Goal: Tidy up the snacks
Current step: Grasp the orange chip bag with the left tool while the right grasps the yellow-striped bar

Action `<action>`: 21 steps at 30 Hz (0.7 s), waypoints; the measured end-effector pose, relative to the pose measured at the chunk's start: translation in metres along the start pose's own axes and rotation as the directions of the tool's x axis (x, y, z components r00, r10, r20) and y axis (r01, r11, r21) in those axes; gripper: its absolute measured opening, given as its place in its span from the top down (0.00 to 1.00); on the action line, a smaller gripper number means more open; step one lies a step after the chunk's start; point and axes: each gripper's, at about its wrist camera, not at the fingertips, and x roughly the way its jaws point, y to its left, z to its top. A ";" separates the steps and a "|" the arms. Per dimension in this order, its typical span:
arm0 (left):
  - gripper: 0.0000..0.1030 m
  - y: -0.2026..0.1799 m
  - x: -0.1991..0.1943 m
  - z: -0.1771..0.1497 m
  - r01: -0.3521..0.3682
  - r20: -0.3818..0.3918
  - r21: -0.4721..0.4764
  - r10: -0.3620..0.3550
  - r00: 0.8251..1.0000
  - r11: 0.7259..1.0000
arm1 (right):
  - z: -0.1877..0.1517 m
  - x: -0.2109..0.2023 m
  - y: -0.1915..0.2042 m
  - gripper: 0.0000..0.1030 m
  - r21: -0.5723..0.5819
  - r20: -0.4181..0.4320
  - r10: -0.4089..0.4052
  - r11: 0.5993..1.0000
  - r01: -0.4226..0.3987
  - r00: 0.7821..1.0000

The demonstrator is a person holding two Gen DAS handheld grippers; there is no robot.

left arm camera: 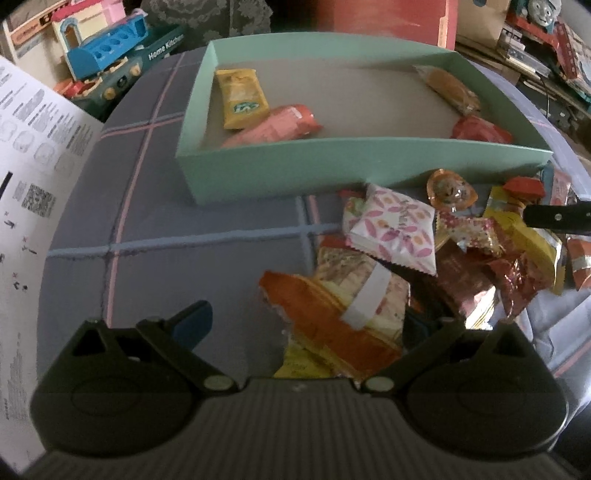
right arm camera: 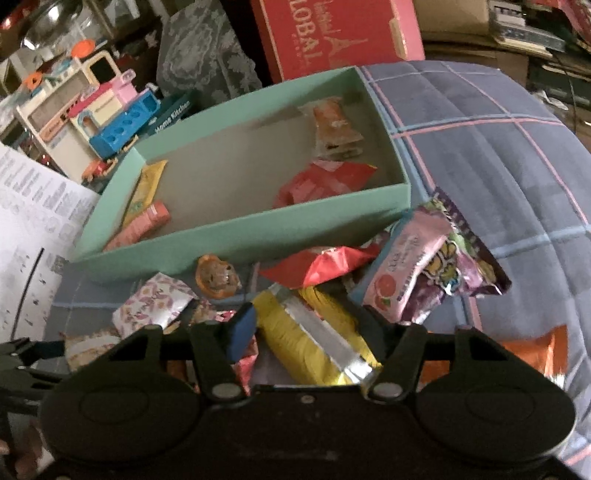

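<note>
A mint green box (left arm camera: 280, 168) (right arm camera: 236, 240) sits on a plaid blue cloth and holds a yellow packet (left arm camera: 242, 98), a pink packet (left arm camera: 275, 125), an orange packet (left arm camera: 448, 88) and a red packet (left arm camera: 480, 129). A heap of loose snacks lies in front of it. My left gripper (left arm camera: 306, 325) is open around an orange and yellow packet (left arm camera: 332, 325) at the heap's near edge. My right gripper (right arm camera: 306, 332) is open around a yellow and silver packet (right arm camera: 314, 339). A floral white packet (left arm camera: 393, 229) (right arm camera: 155, 304) lies on the heap.
A printed paper sheet (left arm camera: 33, 147) (right arm camera: 33, 221) lies at the left. Toy kitchen pieces (left arm camera: 107, 59) (right arm camera: 92, 114) and a red carton (right arm camera: 332, 33) stand behind the box. A pink and purple candy bag (right arm camera: 432, 262) lies right of the heap.
</note>
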 end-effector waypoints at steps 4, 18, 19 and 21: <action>0.00 0.003 0.000 -0.002 0.006 0.003 -0.002 -0.006 1.000 1.000 | -0.004 0.012 0.005 0.42 -0.023 -0.046 0.009 1.000 -0.010 0.999; 0.00 -0.013 0.002 -0.005 0.001 0.007 0.086 -0.002 1.000 0.996 | -0.036 0.004 0.037 0.50 -0.231 -0.002 -0.079 0.970 0.077 0.997; 0.00 -0.016 0.003 -0.004 -0.003 0.011 0.096 0.002 1.000 0.995 | -0.036 0.004 0.039 0.50 -0.237 0.002 -0.085 0.968 0.083 0.996; 0.00 -0.022 0.005 -0.003 -0.008 0.015 0.115 0.007 1.000 0.993 | -0.036 0.003 0.037 0.50 -0.228 0.003 -0.083 0.970 0.081 0.997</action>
